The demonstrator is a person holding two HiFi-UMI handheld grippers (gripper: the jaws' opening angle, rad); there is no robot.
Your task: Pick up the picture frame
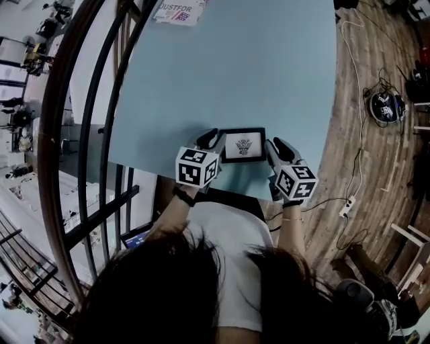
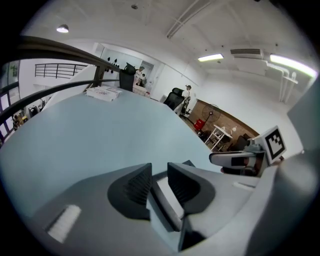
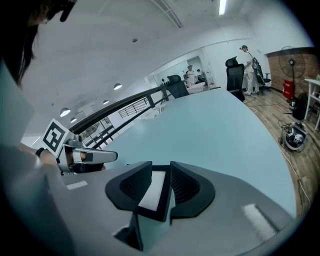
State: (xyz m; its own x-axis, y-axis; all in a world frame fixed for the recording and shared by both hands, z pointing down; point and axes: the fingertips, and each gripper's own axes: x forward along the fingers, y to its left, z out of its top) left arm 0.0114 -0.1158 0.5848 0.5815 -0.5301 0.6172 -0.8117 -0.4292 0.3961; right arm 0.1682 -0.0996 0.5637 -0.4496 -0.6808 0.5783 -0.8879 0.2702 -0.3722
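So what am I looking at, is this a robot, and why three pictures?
No robot: a person holds a two-jaw gripper in each hand. The head view looks down from a camera on the person's head onto a pale blue table; the other two views come from cameras riding on the grippers, looking along their jaws. A small black picture frame is at the table's near edge, a printed sheet at the far end. The left gripper and right gripper each clamp one side of the frame.
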